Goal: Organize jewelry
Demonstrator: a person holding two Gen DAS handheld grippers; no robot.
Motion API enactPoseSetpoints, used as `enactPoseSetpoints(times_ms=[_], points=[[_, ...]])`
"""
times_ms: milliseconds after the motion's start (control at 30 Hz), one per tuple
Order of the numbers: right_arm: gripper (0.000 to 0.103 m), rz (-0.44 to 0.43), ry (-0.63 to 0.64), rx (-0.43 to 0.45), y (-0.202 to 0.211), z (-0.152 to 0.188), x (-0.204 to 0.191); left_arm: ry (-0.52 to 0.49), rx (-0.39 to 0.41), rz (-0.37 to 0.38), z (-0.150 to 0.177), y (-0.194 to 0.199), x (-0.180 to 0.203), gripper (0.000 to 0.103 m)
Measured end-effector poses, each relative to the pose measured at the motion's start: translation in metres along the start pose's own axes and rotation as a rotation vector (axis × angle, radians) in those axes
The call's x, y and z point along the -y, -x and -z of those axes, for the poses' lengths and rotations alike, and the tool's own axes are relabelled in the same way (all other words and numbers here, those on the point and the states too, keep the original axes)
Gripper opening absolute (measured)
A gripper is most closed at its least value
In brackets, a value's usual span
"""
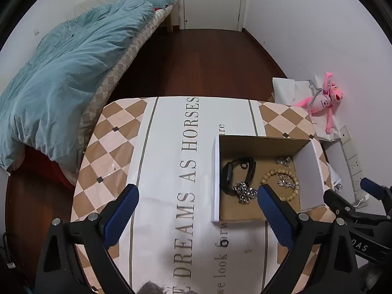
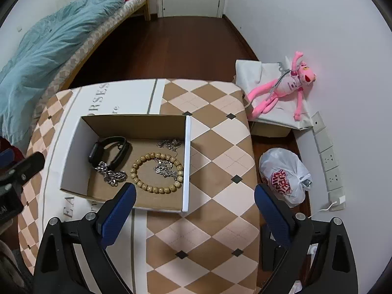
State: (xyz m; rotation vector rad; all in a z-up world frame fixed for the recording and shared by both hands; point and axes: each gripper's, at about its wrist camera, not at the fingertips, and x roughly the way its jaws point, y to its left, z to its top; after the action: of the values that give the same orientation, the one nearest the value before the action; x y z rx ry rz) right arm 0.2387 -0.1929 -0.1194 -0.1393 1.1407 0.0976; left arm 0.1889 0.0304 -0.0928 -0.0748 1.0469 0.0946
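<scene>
An open cardboard box [image 2: 187, 161] [image 1: 215, 178] stands on the checkered table. In it lie a black smart band [image 2: 107, 152] [image 1: 238, 170], a wooden bead bracelet [image 2: 156, 172] [image 1: 280, 183], a heavy silver chain [image 2: 111, 174] [image 1: 243, 192] and thin silver chains [image 2: 169, 144] [image 1: 283, 160]. My left gripper [image 1: 197, 212] is open and empty above the table, left of the box. My right gripper [image 2: 194, 209] is open and empty above the table, near the box's front right corner.
A white printed cloth [image 1: 171, 171] covers the table's middle. A bed with a teal duvet [image 1: 68, 73] stands at left. On the floor at right are a pink plush toy [image 2: 289, 83], a white plastic bag [image 2: 284, 176] and a power strip [image 2: 329, 161].
</scene>
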Motion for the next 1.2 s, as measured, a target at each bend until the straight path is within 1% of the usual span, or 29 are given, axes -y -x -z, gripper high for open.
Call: enactPoseSetpoints(times_ms=[200, 333, 433, 600, 633, 667, 733, 867, 933, 967, 1000, 1033, 1067, 1100, 1200], points=[[0.099, -0.008, -0.001, 0.066, 0.035, 0.011, -0.003, -0.006, 0.039, 0.004, 0.015, 0.028, 0.001, 0.099], [0.099, -0.037, -0.008, 0.084, 0.045, 0.027, -0.008, -0.010, 0.039, -0.016, 0.031, 0.033, -0.004, 0.099], [0.099, -0.091, -0.004, 0.054, 0.034, 0.046, -0.018, -0.010, -0.006, -0.029, 0.053, 0.019, -0.013, 0.099], [0.099, -0.153, 0.025, 0.004, 0.002, 0.080, -0.049, 0.004, -0.118, -0.072, 0.099, -0.024, -0.038, 0.099], [0.097, -0.167, 0.029, -0.004, -0.005, 0.085, -0.056, 0.004, -0.130, -0.079, 0.105, -0.029, -0.041, 0.099], [0.094, -0.178, 0.032, -0.011, -0.012, 0.090, -0.064, 0.003, -0.144, -0.090, 0.112, -0.036, -0.045, 0.099], [0.075, -0.193, 0.041, -0.018, -0.024, 0.097, -0.077, 0.001, -0.162, -0.108, 0.121, -0.045, -0.052, 0.099], [0.060, -0.205, 0.054, -0.027, -0.042, 0.104, -0.098, 0.007, -0.176, -0.123, 0.131, -0.054, -0.065, 0.099], [0.049, -0.201, 0.060, -0.028, -0.049, 0.105, -0.105, 0.010, -0.181, -0.127, 0.133, -0.055, -0.070, 0.099], [0.046, -0.199, 0.064, -0.031, -0.053, 0.106, -0.109, 0.009, -0.181, -0.130, 0.134, -0.055, -0.072, 0.099], [0.040, -0.196, 0.065, -0.030, -0.056, 0.107, -0.112, 0.010, -0.183, -0.131, 0.134, -0.055, -0.074, 0.099], [0.030, -0.184, 0.071, -0.012, -0.055, 0.107, -0.114, 0.012, -0.184, -0.130, 0.135, -0.055, -0.076, 0.099], [0.025, -0.174, 0.080, -0.005, -0.056, 0.107, -0.116, 0.014, -0.183, -0.129, 0.135, -0.054, -0.077, 0.099], [0.010, -0.163, 0.085, 0.004, -0.056, 0.107, -0.117, 0.014, -0.182, -0.130, 0.135, -0.053, -0.077, 0.099], [0.009, -0.165, 0.086, 0.007, -0.056, 0.106, -0.118, 0.008, -0.169, -0.135, 0.133, -0.049, -0.075, 0.099]])
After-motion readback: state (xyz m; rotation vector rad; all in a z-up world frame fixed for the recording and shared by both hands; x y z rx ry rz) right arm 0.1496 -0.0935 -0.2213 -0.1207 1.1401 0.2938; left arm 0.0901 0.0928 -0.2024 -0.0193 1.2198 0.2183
